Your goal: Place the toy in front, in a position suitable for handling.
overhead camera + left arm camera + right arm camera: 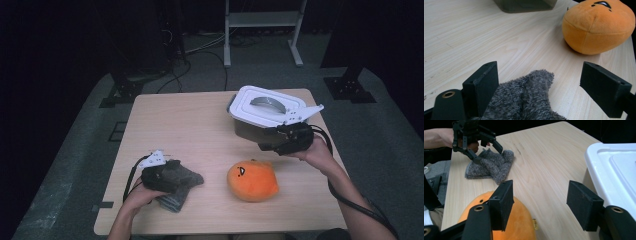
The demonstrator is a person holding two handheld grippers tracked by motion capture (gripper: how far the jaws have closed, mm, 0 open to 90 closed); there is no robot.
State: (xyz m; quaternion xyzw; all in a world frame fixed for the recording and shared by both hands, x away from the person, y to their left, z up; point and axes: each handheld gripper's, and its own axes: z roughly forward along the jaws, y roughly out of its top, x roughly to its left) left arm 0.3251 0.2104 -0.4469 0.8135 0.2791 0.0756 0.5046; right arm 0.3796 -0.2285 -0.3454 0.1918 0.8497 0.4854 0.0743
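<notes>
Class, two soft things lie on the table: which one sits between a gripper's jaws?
The fuzzy grey knitted cloth, between the left gripper's open jaws; the round orange plush toy lies apart.

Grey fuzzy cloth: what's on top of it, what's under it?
The left gripper sits over the grey fuzzy cloth, jaws open, the cloth between them in the left gripper view. Under it lies the table; anything beneath the cloth is covered.

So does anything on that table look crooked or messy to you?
Slightly. The white lid sits askew on the dark bin, overhanging rather than squared up. The grey fuzzy cloth lies crumpled under the left tongs. The orange plush looks fine; nothing spilled.
</notes>
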